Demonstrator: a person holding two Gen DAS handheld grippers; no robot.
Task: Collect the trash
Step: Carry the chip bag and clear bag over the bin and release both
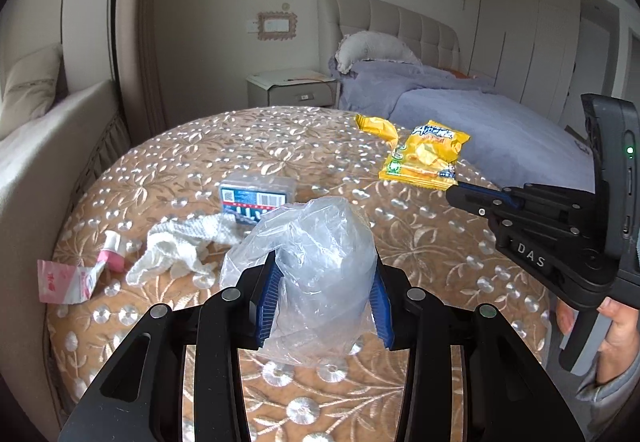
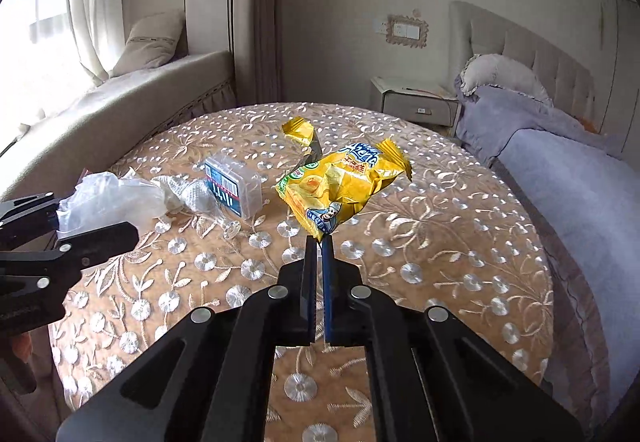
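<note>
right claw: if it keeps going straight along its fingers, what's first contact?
Apart from the yellow snack wrapper the right claw already pinches, probably the embroidered tan tablecloth beyond it; depth unclear.

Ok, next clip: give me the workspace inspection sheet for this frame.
Surface: round table under an embroidered floral cloth.
Job's things: clear plastic bag; yellow snack wrapper; torn yellow wrapper piece; pink-and-white wrapper; crumpled white tissue.
Clutter: clear plastic box.
Grippers: left gripper shut on the clear plastic bag; right gripper shut on the yellow snack wrapper's corner.
Cables: nothing seen.
Surroundings: bed, nightstand, window seat.
</note>
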